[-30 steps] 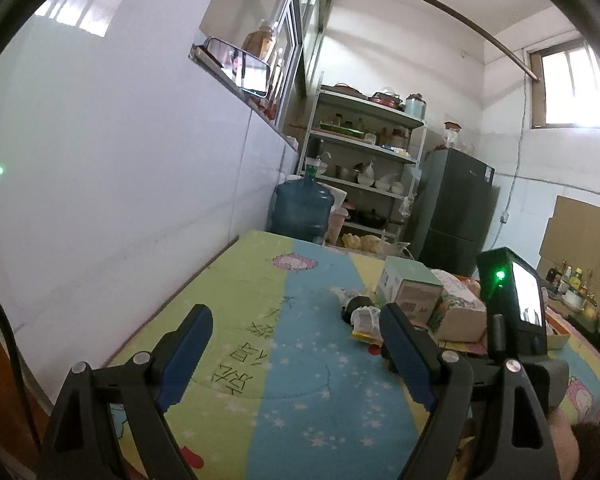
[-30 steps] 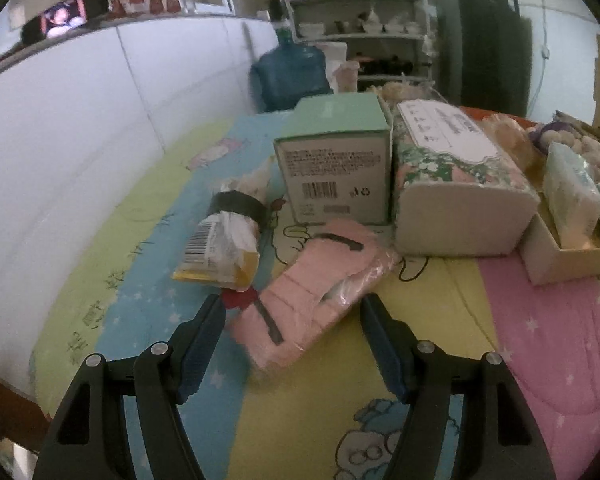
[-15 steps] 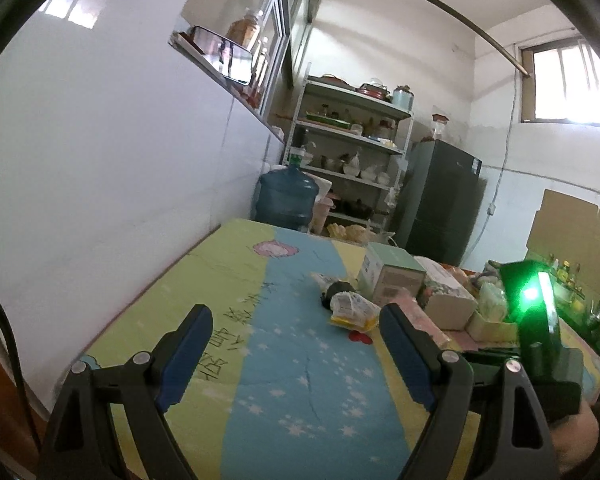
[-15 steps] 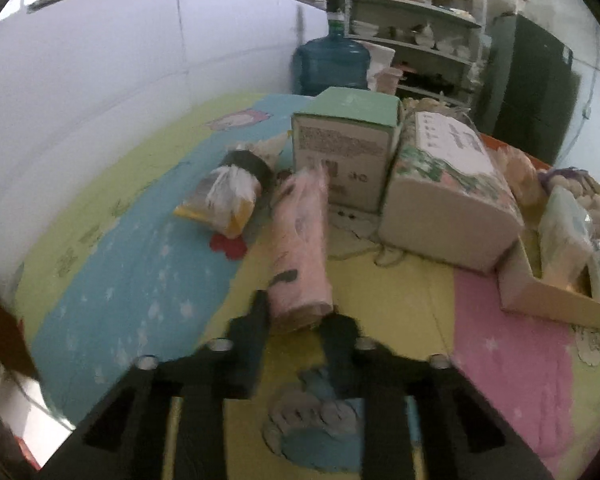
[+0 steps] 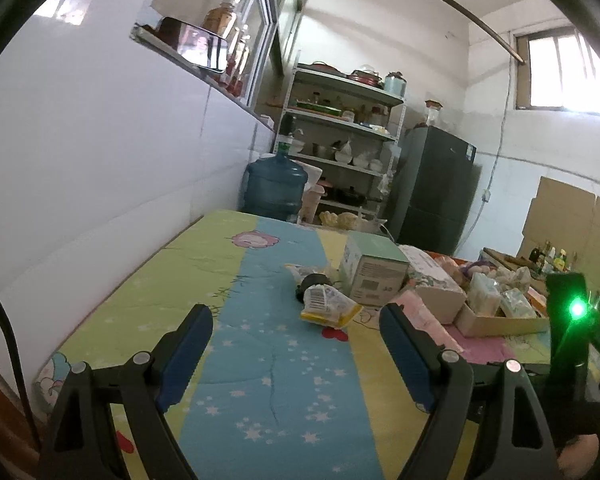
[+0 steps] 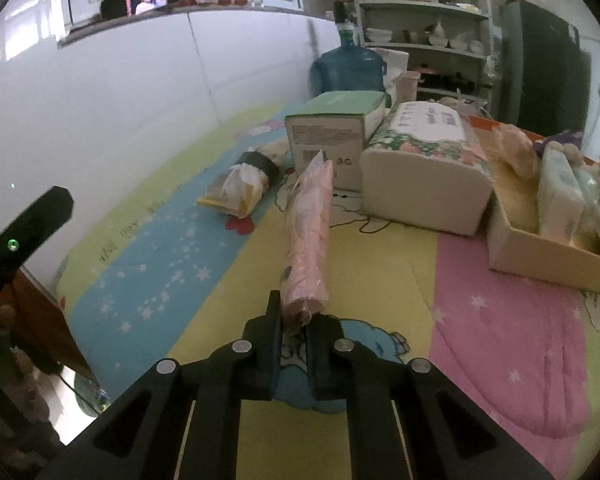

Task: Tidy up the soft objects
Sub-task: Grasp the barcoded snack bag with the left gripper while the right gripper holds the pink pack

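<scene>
My right gripper (image 6: pixel 294 322) pinches the near end of a long pink plastic-wrapped soft pack (image 6: pixel 308 236), and its jaws are closing tight on it. The pack sticks out forward over the colourful cloth (image 6: pixel 380 264), held off it and pointing at a green box (image 6: pixel 332 136). In the left wrist view the same pink pack (image 5: pixel 420 314) shows just past the right finger. My left gripper (image 5: pixel 294 316) stands open above the blue stripe of the cloth, with nothing between its fingers. A yellow and white soft packet (image 5: pixel 328 304) lies ahead of it.
A floral tissue pack (image 6: pixel 424 160) lies beside the green box. A cardboard tray (image 6: pixel 540 248) holding several wrapped soft packs sits on the right. A white wall (image 5: pixel 100 160) runs along the left edge. A blue water jug (image 5: pixel 276 188), shelves and a dark fridge stand behind.
The right gripper closed on the pink pack, which lay flat between its open fingers a second ago, and lifted and turned it lengthwise. The left gripper drew back a little, still open.
</scene>
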### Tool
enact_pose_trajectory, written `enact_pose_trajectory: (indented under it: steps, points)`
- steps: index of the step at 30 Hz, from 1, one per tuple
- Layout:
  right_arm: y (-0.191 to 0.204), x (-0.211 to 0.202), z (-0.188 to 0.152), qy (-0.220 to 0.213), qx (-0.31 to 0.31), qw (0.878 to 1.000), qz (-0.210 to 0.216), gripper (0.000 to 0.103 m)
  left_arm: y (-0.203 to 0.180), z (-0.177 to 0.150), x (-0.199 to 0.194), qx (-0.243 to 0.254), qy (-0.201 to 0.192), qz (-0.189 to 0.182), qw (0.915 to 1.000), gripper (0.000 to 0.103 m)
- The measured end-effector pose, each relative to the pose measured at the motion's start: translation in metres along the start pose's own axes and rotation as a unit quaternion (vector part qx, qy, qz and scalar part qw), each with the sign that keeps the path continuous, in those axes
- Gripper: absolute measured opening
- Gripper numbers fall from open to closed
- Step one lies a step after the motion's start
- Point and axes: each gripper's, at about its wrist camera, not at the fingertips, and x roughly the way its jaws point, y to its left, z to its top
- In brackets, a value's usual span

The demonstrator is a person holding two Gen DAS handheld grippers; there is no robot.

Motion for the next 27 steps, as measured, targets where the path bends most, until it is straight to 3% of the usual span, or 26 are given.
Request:
enact_pose_trajectory:
  steps: [7, 14, 22, 27]
  points:
    - [-0.001, -0.021, -0.002, -0.026, -0.002, 1.0, -0.003, 0.009, -0.002, 0.017, 0.02, -0.001, 0.023, -0.02, 0.9995, 0.085]
    - [-0.013, -0.041, -0.003, -0.054, 0.004, 0.998, -0.009, 0.009, -0.01, 0.045, 0.068, -0.02, 0.058, -0.04, 0.9973, 0.085]
    - [-0.023, -0.049, 0.0, -0.067, 0.012, 0.998, -0.003, 0.009, -0.028, 0.043, 0.145, -0.011, 0.155, -0.001, 0.9879, 0.085]
    - [-0.03, -0.052, -0.004, -0.071, 0.02, 0.997, 0.004, 0.009, -0.03, 0.032, 0.166, -0.014, 0.19, 0.0, 0.9818, 0.084]
